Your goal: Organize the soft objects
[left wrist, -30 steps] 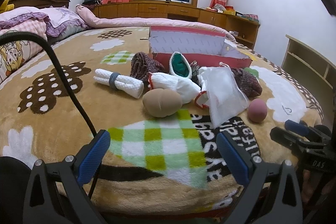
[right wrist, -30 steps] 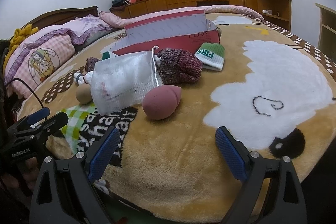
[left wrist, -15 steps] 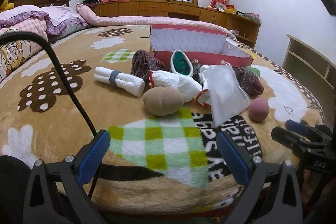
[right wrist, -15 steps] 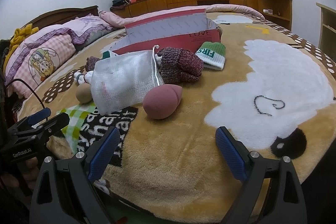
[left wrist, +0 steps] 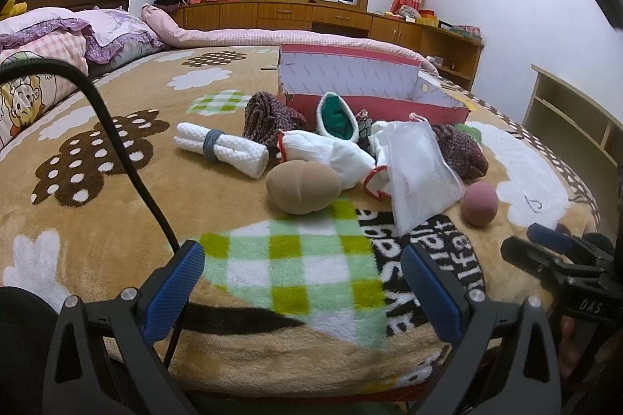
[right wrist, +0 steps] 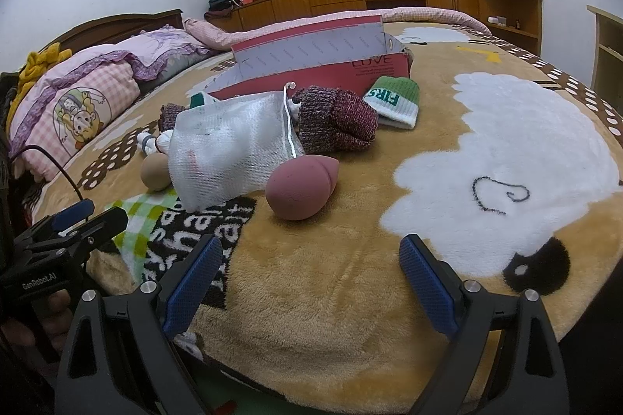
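Soft objects lie on the bed in front of an open red box (left wrist: 373, 99) (right wrist: 331, 64): a rolled white towel (left wrist: 222, 148), a tan sponge (left wrist: 303, 186) (right wrist: 155, 171), white gloves (left wrist: 331, 154), a white mesh bag (left wrist: 420, 173) (right wrist: 229, 152), a pink sponge (left wrist: 479, 203) (right wrist: 300, 187), maroon knit items (left wrist: 268, 117) (right wrist: 335, 119) and a green-white sock (right wrist: 397, 101). My left gripper (left wrist: 303, 292) is open and empty, short of the tan sponge. My right gripper (right wrist: 307, 286) is open and empty, short of the pink sponge.
A black cable (left wrist: 128, 162) runs across the blanket on the left. Pillows (right wrist: 78, 95) lie by the headboard. A wooden cabinet (left wrist: 331, 20) runs under the window. A shelf unit (left wrist: 576, 127) stands at the right of the bed.
Both grippers have edged slightly toward the objects. Both stay open. No object has moved.
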The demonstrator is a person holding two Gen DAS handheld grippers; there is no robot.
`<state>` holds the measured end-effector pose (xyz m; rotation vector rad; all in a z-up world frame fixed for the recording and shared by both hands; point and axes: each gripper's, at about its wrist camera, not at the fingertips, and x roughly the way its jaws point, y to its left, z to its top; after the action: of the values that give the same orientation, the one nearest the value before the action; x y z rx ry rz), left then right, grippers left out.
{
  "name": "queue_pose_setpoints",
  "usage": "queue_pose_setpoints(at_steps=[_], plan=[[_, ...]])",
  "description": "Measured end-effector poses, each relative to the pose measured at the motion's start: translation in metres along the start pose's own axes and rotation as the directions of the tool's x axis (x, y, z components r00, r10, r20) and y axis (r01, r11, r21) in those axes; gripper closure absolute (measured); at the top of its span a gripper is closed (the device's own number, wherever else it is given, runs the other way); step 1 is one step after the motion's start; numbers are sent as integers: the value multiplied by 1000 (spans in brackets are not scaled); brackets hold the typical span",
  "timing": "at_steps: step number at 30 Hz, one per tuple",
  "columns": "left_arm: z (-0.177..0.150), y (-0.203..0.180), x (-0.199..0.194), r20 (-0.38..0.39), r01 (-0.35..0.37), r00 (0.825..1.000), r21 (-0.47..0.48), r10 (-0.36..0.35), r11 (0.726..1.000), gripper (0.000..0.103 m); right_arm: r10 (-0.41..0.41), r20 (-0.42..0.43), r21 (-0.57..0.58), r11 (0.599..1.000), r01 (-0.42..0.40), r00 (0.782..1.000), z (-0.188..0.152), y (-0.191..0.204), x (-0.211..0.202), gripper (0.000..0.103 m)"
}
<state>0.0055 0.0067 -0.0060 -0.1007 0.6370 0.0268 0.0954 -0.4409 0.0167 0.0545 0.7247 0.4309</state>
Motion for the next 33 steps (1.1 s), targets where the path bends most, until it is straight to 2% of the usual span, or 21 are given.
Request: queue_pose_setpoints(at_steps=[20,25,28,30,32,33], plan=[[1,3,0,0,15,1000,-25,-15,1000,0,2,-1,1,1000,-2,1000,0,0,0,9],[1,7,5,-11,-50,999,-49,50,998,1,10,-2,13,1000,-10,1000,1,2,0,9],[1,13,11,-36,-65,997,-60,63,996,11,-7,6,20,1000,7,1000,4,3,2,9],[2,15,20,-81,-84,994,-49,79,995,25,-9,17,19,1000,9,1000,6,3,3,9],[2,17,25,-110,-61,992,-48,55,997,33,4,30,14,1000,-4,1000,9,4,3,9],[4,18,24,-106,-47,994,-47,42,998,35,25,28,13,1000,-26,999,11,4,3,12]])
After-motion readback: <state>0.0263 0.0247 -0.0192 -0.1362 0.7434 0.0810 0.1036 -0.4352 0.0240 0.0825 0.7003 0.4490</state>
